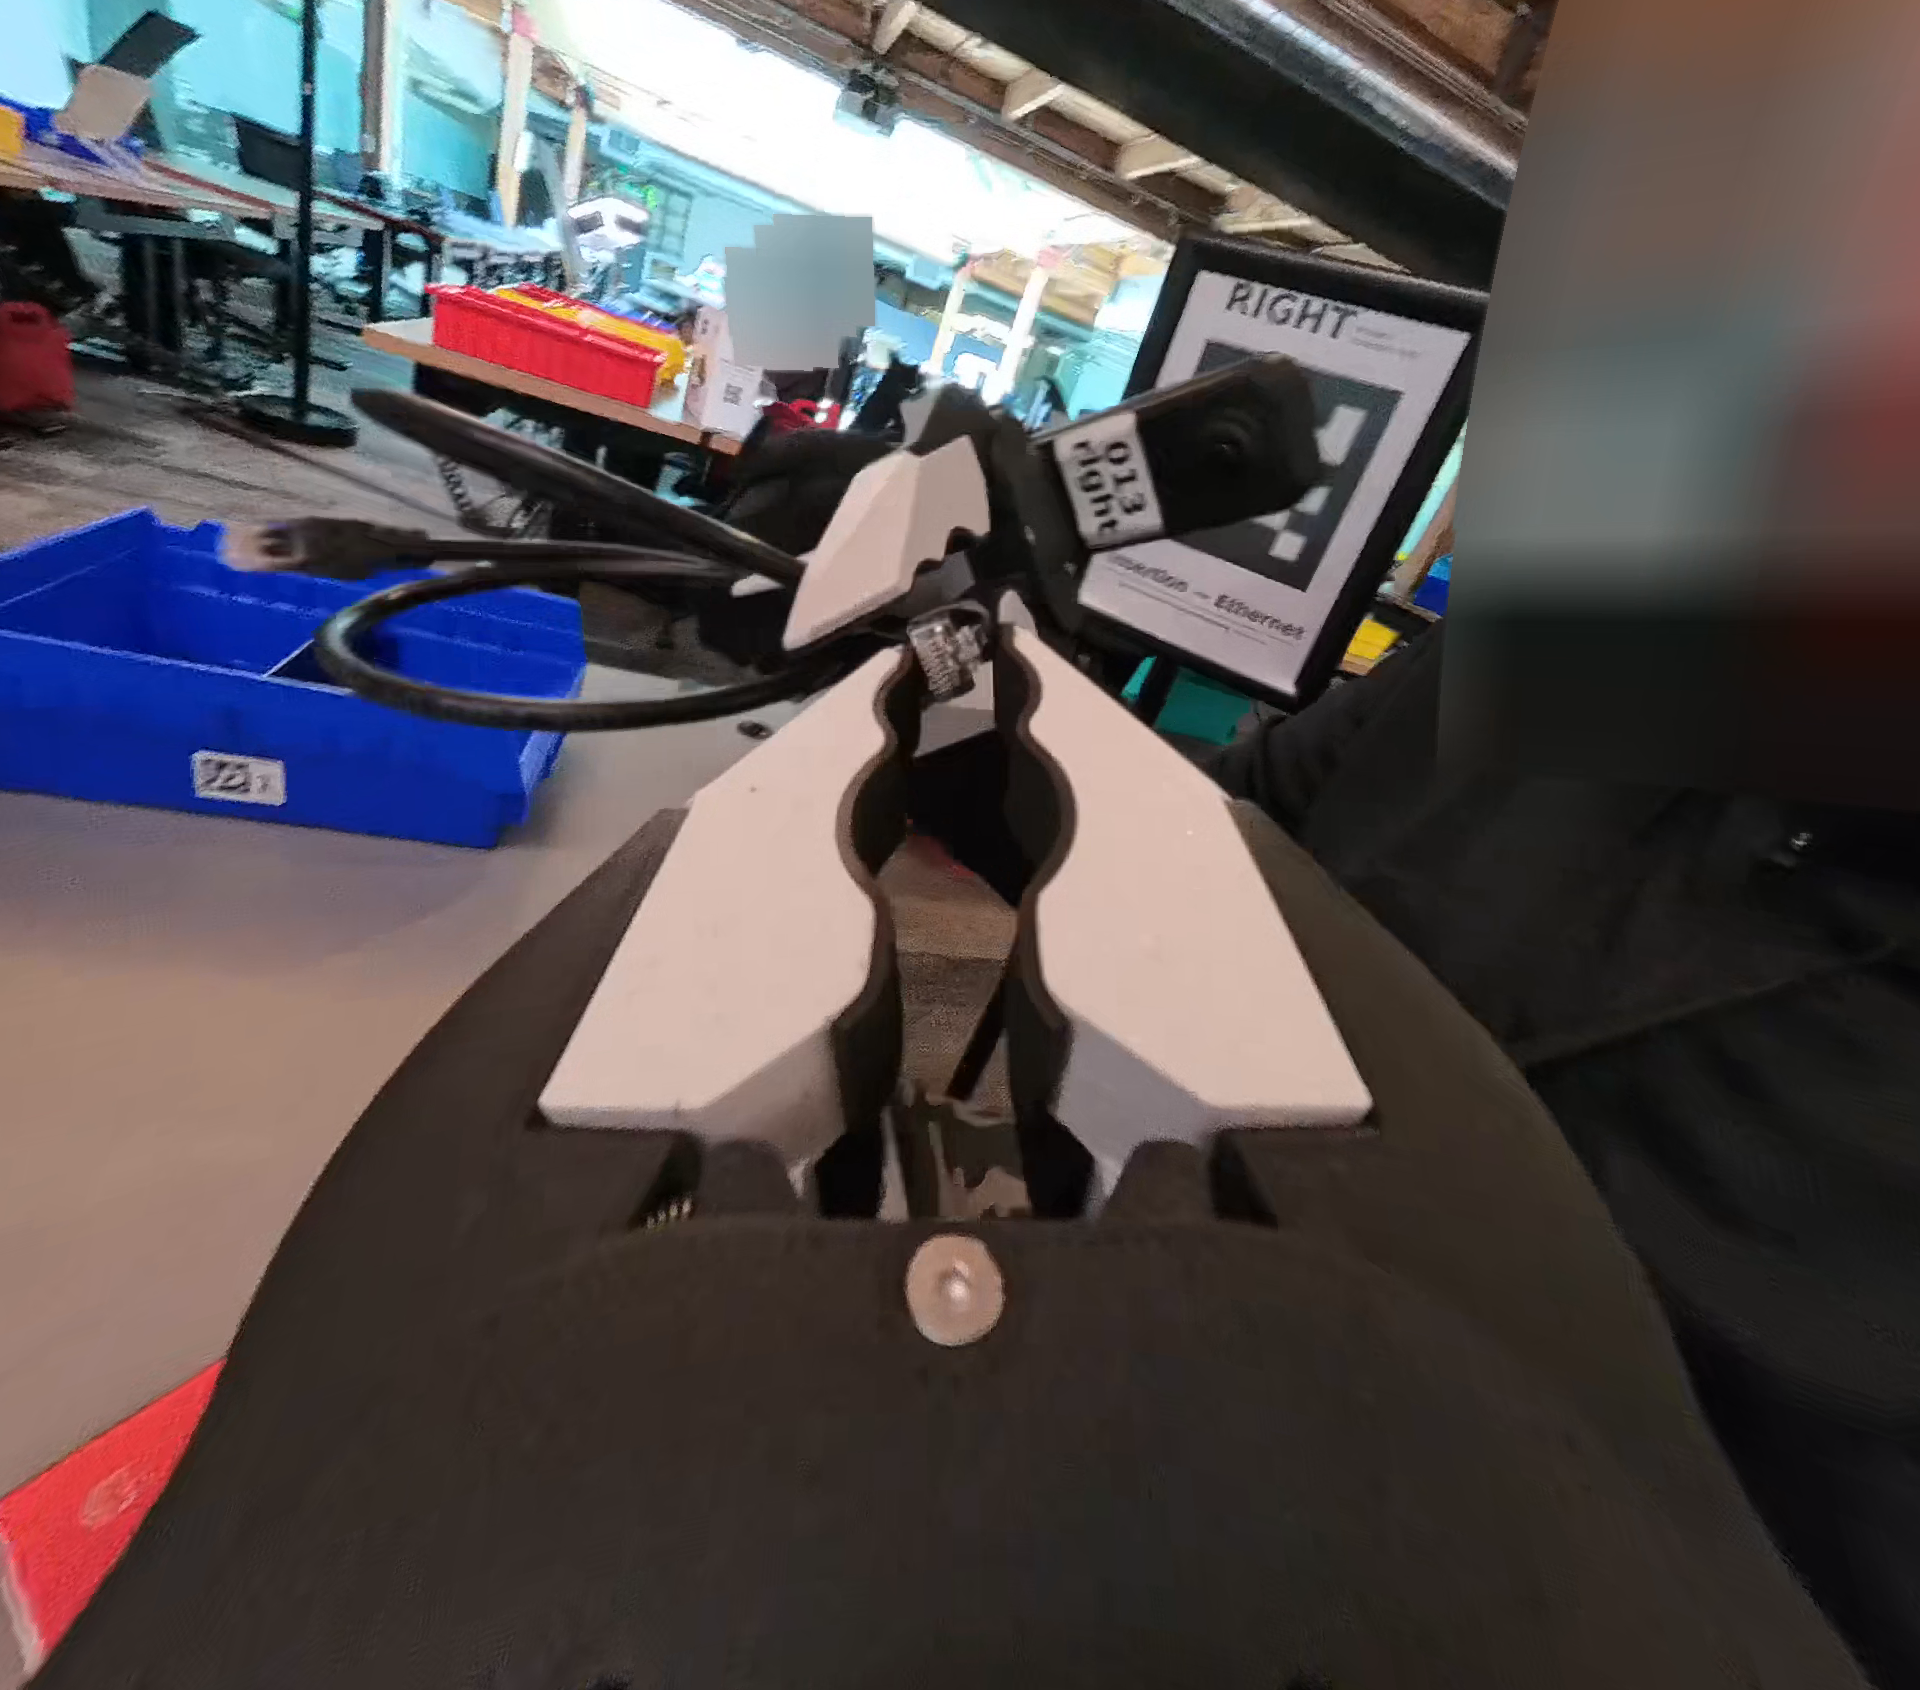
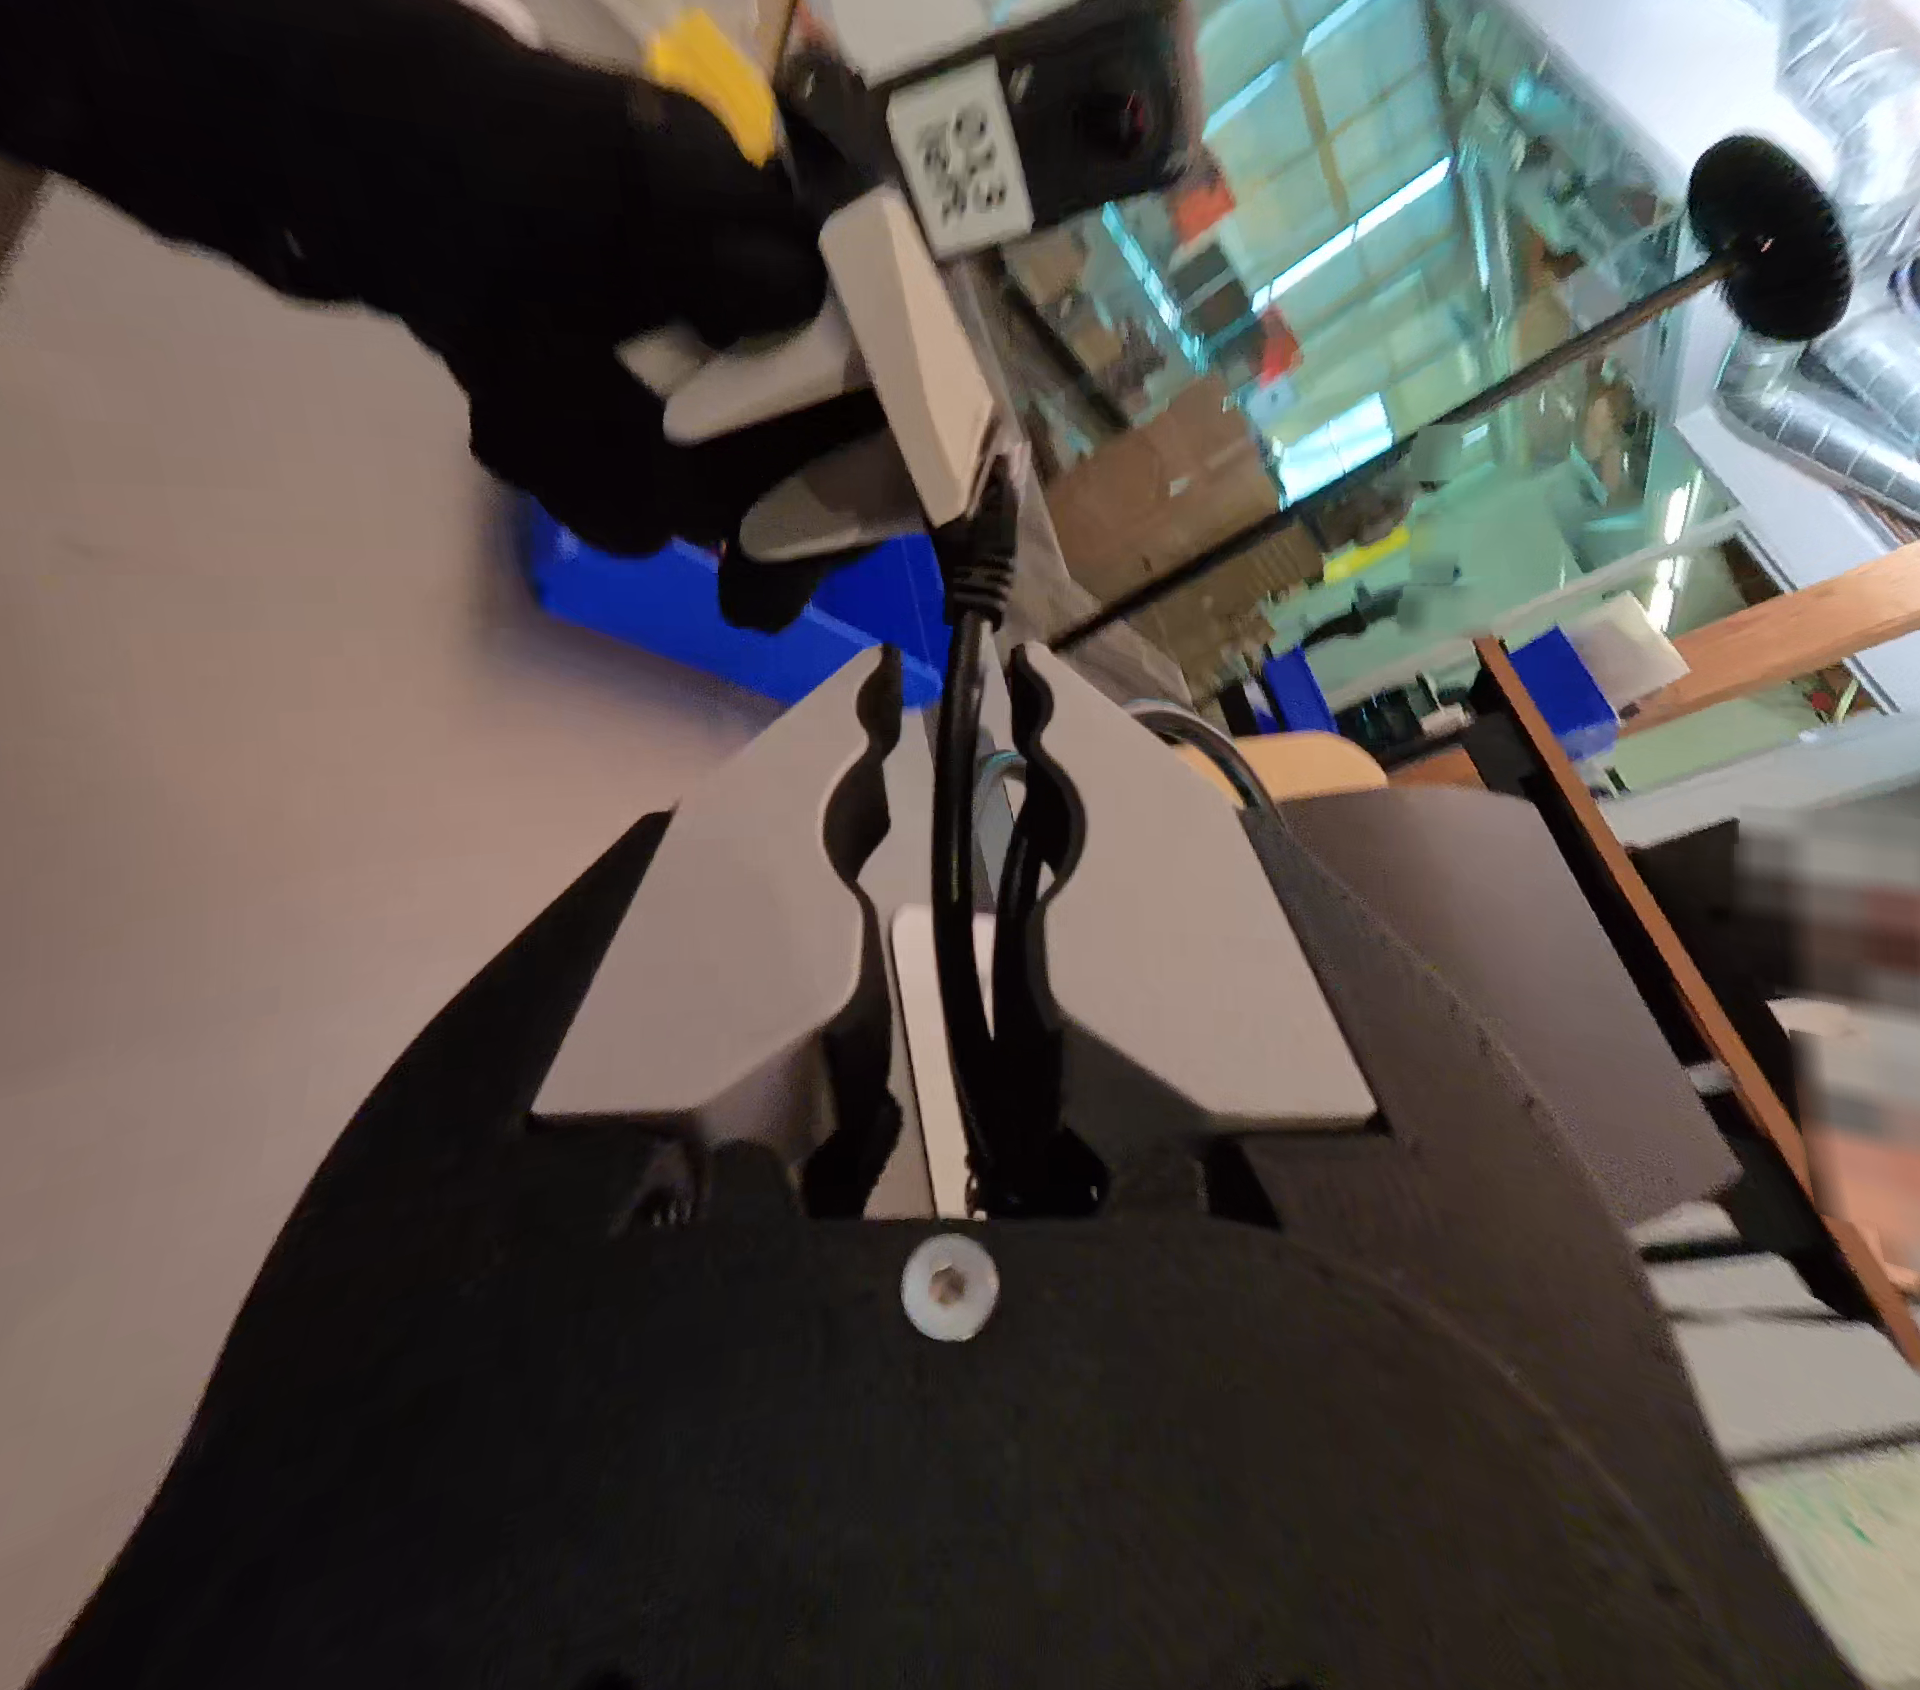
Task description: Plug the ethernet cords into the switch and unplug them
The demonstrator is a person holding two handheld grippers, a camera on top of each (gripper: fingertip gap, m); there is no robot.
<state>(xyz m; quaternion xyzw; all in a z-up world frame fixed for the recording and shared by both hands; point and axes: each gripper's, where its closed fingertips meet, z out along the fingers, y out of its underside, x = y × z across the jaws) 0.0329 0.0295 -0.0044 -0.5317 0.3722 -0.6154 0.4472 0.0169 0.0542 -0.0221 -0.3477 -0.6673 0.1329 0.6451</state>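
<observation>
A black ethernet cord (image 1: 468,674) loops in the air over the grey table (image 1: 260,965). My left gripper (image 1: 951,664) is shut on its clear plug (image 1: 943,653). The cord's other plug (image 1: 260,544) hangs blurred at the left. My right gripper (image 1: 883,539) is just beyond, and the cord passes through it. In the right wrist view the cord (image 2: 961,809) runs between the fingers of my right gripper (image 2: 954,684) with a small gap on each side. It runs up to the left gripper (image 2: 925,393), which pinches its boot (image 2: 987,549). I cannot make out the switch.
A blue bin (image 1: 208,664) stands on the table at the left and shows in the right wrist view (image 2: 675,591). A framed sign (image 1: 1195,601) stands at the right behind the grippers. A red object (image 1: 83,1515) lies at the near left. A black-gloved hand (image 2: 416,186) holds the left gripper.
</observation>
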